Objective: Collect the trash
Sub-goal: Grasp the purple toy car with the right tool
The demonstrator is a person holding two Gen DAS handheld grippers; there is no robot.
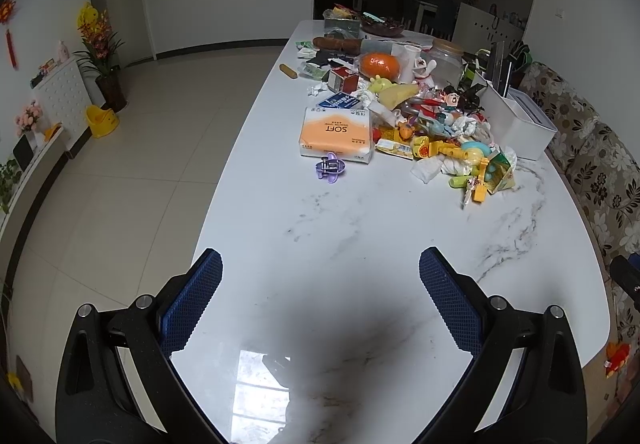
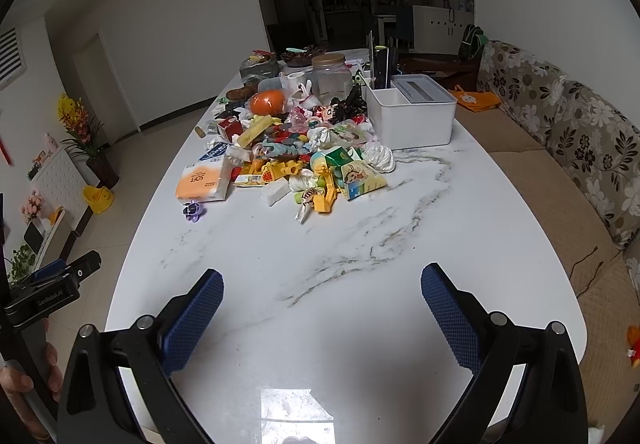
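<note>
A heap of trash and toys lies on the far half of the white marble table (image 1: pixel 360 236) (image 2: pixel 360 244). It holds crumpled white tissues (image 1: pixel 434 168) (image 2: pixel 380 157), a green snack wrapper (image 2: pixel 360 176) (image 1: pixel 500 174), yellow toy pieces (image 2: pixel 324 196) and an orange tissue pack (image 1: pixel 336 136) (image 2: pixel 204 180). A white bin (image 1: pixel 516 124) (image 2: pixel 412 116) stands at the heap's right. My left gripper (image 1: pixel 320 268) is open and empty over the near table. My right gripper (image 2: pixel 322 280) is open and empty too, well short of the heap.
A purple clip (image 1: pixel 330 167) (image 2: pixel 193 211) lies left of the heap. A clear jar (image 2: pixel 330 78), an orange ball (image 1: pixel 380 66) and a bowl (image 1: pixel 382 28) stand farther back. A floral sofa (image 2: pixel 560 132) runs along the table's right side. Tiled floor lies to the left.
</note>
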